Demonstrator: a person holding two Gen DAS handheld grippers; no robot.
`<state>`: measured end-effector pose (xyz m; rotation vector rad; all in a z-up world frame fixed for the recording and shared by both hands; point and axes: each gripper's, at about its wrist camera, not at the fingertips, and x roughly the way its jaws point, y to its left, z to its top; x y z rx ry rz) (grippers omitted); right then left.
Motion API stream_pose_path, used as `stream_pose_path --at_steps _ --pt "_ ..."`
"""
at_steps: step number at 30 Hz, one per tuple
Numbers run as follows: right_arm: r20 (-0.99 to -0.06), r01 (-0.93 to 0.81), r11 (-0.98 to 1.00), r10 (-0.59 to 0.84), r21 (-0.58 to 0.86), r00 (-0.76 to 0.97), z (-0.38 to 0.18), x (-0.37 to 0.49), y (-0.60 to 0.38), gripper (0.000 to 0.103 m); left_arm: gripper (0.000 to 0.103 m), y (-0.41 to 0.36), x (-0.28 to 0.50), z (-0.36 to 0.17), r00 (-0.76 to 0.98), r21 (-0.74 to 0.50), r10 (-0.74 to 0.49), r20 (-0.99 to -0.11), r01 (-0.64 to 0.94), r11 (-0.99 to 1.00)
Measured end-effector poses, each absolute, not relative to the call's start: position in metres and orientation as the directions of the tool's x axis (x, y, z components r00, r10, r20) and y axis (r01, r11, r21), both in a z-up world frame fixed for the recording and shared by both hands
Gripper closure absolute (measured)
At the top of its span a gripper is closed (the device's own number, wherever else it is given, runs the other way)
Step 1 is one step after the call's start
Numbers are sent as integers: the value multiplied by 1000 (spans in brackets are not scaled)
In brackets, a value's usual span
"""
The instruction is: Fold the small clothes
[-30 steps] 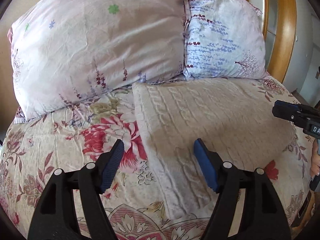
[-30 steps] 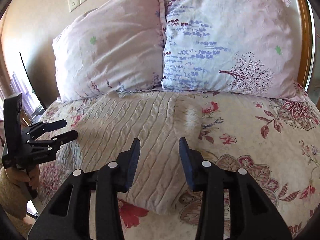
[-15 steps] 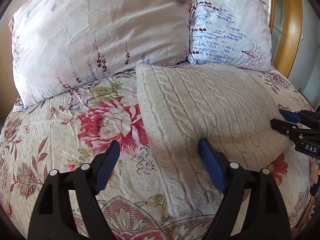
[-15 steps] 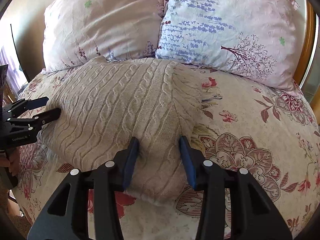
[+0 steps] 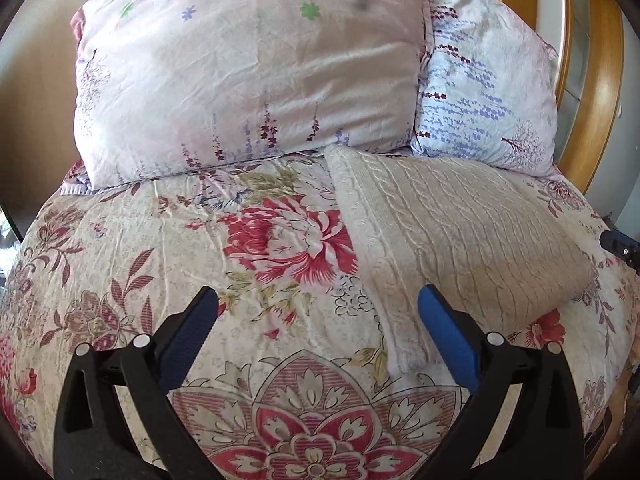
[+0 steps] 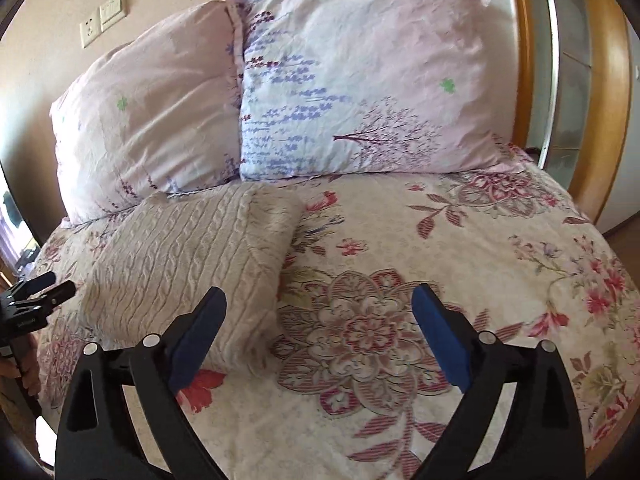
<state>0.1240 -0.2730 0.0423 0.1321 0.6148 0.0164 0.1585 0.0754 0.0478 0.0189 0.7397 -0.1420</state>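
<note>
A cream cable-knit sweater (image 5: pixel 452 236) lies folded into a rectangle on the floral bedspread (image 5: pixel 168 256), just below the pillows. It also shows in the right wrist view (image 6: pixel 192 256). My left gripper (image 5: pixel 320 332) is open and empty, held above the sweater's near left corner. My right gripper (image 6: pixel 320 328) is open wide and empty, above the bedspread to the right of the sweater's near edge. The left gripper's fingertips (image 6: pixel 40 288) show at the left edge of the right wrist view.
Two floral pillows, one pink (image 5: pixel 248 76) and one blue-printed (image 6: pixel 360 92), lean against the wall behind the sweater. A wooden headboard frame (image 6: pixel 604 128) curves along the right side. A wall socket (image 6: pixel 104 16) is above the pillows.
My right gripper opened wide, letting go of the sweater, and shifted right and back. My left gripper pulled back to the left. The sweater lies flat.
</note>
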Motion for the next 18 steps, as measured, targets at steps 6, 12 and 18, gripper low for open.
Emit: stream_pose_path --at_steps 6,12,18 --pt "-571 37 995 22 92 820 37 107 -260 1 2 79 138 42 712 -69 -119 -692 99 993" --pt "-580 1 997 42 74 813 24 92 -226 1 2 56 117 30 697 -10 -74 -713 96 995" --pt "-622 -33 993 97 113 777 6 93 -203 1 2 30 112 19 684 44 -34 -729 97 994"
